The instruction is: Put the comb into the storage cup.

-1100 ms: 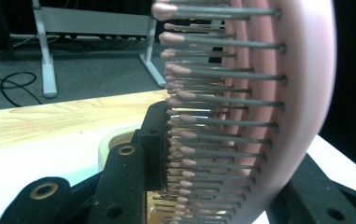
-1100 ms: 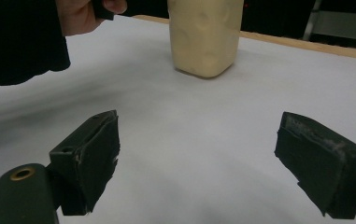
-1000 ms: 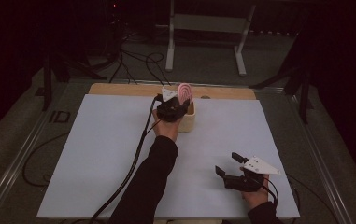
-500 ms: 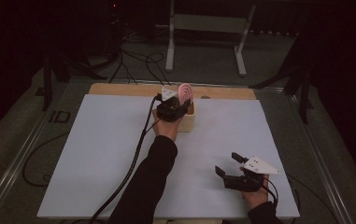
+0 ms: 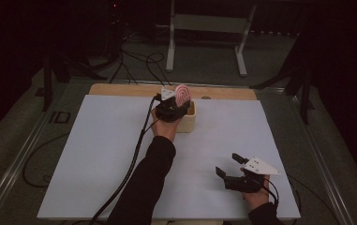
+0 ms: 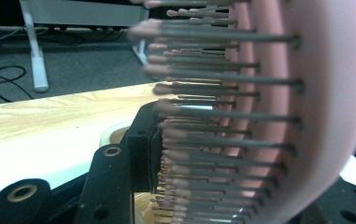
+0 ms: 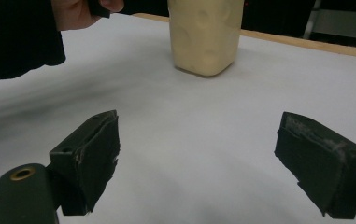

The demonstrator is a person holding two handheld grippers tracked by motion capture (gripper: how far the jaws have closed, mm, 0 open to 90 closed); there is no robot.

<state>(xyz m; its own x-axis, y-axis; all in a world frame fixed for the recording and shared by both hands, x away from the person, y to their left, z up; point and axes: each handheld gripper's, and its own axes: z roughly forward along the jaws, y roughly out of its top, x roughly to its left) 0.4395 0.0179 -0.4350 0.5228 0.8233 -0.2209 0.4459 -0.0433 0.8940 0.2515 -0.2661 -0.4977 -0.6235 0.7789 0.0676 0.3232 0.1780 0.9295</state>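
A pink hairbrush (image 5: 182, 95) with dark bristles stands upright over a cream container (image 5: 189, 123) at the far middle of the table. My left gripper (image 5: 174, 108) is shut on the hairbrush, right at the container's near-left side. In the left gripper view the bristles of the hairbrush (image 6: 269, 116) point left, and the container's rim (image 6: 112, 135) shows below them. My right gripper (image 5: 228, 164) rests low over the table's near right, open with nothing between its fingers. In the right gripper view the right gripper (image 7: 199, 158) faces the container (image 7: 206, 37) from a distance.
A white sheet (image 5: 96, 159) covers the table, with a wooden board (image 5: 120, 90) along its far edge. The left gripper's black cable (image 5: 129, 168) trails across the sheet toward the near edge. A metal stand (image 5: 204, 28) is on the floor behind.
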